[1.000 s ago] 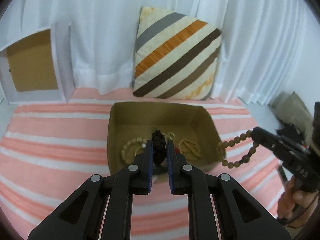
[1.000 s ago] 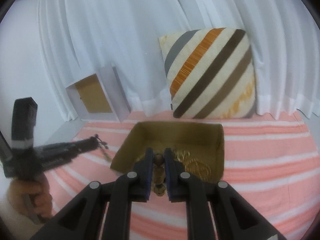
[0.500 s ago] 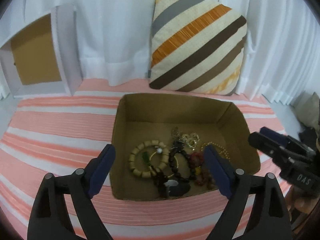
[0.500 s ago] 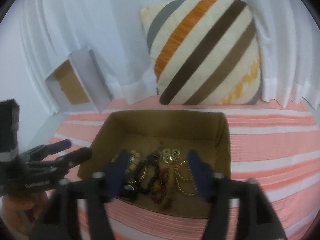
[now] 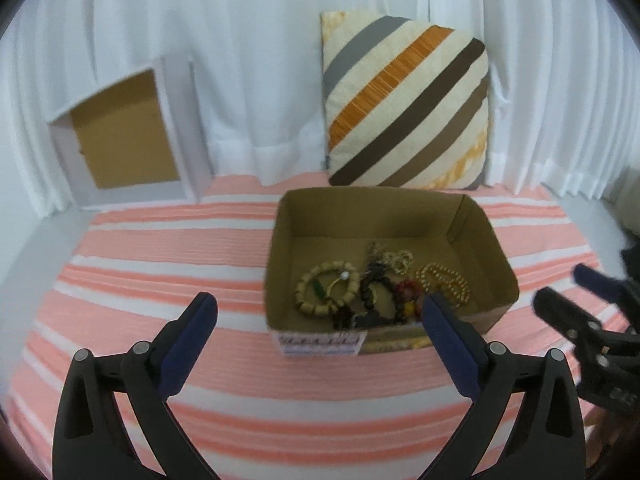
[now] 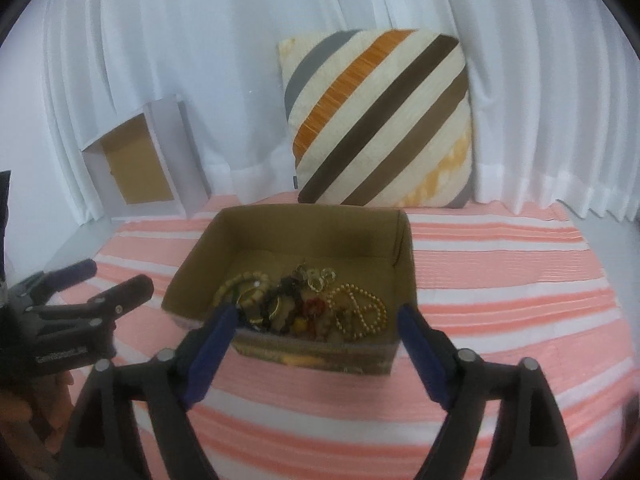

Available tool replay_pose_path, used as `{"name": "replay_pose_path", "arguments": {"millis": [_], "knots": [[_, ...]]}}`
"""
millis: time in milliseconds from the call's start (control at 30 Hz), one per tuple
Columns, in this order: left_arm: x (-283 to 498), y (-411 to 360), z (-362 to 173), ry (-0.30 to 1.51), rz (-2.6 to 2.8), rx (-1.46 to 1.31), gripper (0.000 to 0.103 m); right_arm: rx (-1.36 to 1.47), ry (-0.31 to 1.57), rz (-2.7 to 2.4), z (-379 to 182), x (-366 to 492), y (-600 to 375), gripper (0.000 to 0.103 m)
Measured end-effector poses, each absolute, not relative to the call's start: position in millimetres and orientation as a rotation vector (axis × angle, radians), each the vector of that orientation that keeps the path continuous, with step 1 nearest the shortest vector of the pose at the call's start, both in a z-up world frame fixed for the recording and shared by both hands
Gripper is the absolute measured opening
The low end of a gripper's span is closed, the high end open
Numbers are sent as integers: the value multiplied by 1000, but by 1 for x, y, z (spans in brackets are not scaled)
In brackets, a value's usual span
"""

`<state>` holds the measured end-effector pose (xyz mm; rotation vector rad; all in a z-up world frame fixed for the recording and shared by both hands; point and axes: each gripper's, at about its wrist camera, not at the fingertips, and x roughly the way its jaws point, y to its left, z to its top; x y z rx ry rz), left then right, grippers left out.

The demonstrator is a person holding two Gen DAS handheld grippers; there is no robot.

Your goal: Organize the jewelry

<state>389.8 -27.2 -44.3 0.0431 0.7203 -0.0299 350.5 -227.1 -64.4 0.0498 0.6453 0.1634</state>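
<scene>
An open cardboard box [image 5: 476,216] sits on the striped cloth; it also shows in the right wrist view [image 6: 404,240]. Inside lie a tan wooden bead bracelet [image 5: 320,272], dark and red bead bracelets [image 5: 408,290], a gold bead chain [image 5: 444,280] and small rings [image 5: 400,260]. The same pile shows in the right wrist view, with the gold chain [image 6: 360,308]. My left gripper [image 5: 320,320] is open and empty, in front of the box. My right gripper [image 6: 316,324] is open and empty, also in front of the box.
A striped pillow [image 5: 404,100] leans on white curtains behind the box. A white box with a brown inside [image 5: 124,140] stands on its side at the back left. The pink and white striped cloth [image 5: 160,264] covers the surface.
Both grippers were shut on bead strings over the box; they opened, the jewelry dropped into the box, and both have drawn back from it.
</scene>
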Motion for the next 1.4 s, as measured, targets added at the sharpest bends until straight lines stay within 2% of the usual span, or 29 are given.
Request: {"name": "replay_pose_path", "arguments": {"millis": [333,667,1033,1400], "knots": [[305,-28,-8,670,26,108,102,-7,621,118,-25,271,-226,89],[258,-23,26,696,31,70,102,-55,592,136,22,218,-209,89],[240,-16,55,673,47,25,102,-24,577,185,45,202,-205,89],[238,-13,57,676,57,14,102,-23,567,182,49,198,-206,89]]}}
